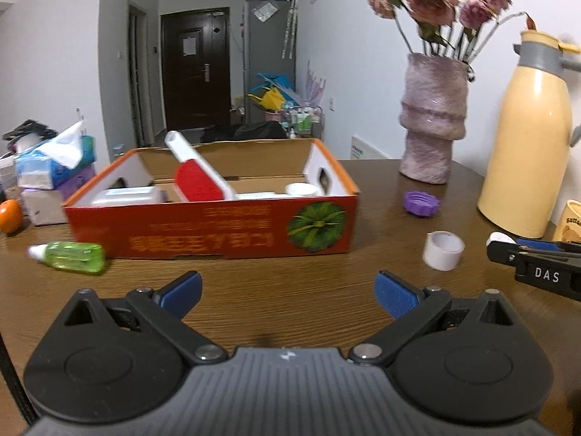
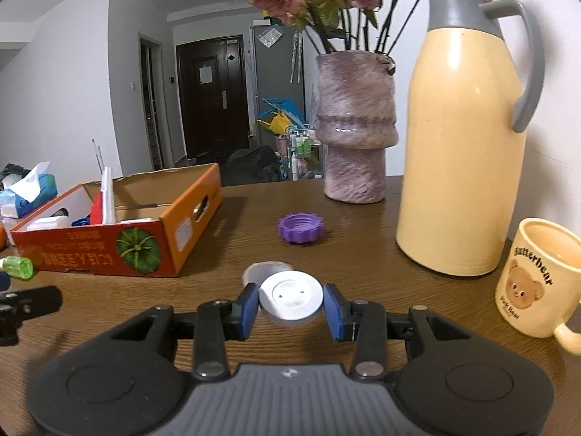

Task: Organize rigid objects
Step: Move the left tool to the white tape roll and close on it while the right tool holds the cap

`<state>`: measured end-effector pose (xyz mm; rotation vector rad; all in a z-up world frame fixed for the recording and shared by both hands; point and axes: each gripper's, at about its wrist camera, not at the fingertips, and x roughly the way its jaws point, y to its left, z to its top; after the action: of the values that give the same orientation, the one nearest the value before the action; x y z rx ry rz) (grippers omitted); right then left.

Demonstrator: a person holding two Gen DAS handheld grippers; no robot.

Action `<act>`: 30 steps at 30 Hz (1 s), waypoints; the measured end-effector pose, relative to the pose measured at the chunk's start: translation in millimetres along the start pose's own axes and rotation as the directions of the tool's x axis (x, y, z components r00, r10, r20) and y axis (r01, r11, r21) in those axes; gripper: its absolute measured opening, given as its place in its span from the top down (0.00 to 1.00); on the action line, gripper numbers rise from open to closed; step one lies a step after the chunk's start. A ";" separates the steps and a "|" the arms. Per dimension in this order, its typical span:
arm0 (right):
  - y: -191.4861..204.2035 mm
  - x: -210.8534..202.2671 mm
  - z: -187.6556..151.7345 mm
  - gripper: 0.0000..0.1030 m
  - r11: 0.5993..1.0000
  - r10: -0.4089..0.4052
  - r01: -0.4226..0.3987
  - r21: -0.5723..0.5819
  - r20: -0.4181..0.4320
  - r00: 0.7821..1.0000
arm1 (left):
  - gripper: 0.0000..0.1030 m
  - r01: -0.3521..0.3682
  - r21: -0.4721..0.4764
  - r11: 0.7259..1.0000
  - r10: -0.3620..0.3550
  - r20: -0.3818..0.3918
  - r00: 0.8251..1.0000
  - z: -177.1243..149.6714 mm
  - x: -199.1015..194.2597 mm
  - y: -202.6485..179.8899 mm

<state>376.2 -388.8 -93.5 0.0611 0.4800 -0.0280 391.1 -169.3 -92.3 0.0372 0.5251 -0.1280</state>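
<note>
Right gripper (image 2: pixel 290 307): clamps white round cap (image 2: pixel 290 303); left gripper (image 1: pixel 288 290) open, empty; next, likely carry cap to cardboard box (image 2: pixel 174 239)

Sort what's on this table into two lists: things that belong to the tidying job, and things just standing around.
Job:
- cardboard box, already holding items
- white round cap, gripped in the right gripper
- white tape roll
- purple lid
- green bottle, lying on its side

Standing around, probably:
- vase of flowers
- yellow thermos
- bear mug
- tissue packs
</note>
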 end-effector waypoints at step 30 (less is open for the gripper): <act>-79.9 35.9 12.3 0.63 1.000 -0.014 0.014 -0.004 0.011 1.000 | 0.00 0.066 0.090 0.994 -0.056 -0.112 0.992 18.8 98.5 -135.1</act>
<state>410.5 -469.7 -103.4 0.0531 0.4698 -0.0411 467.2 -315.5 -125.9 0.1200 0.6300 -0.2109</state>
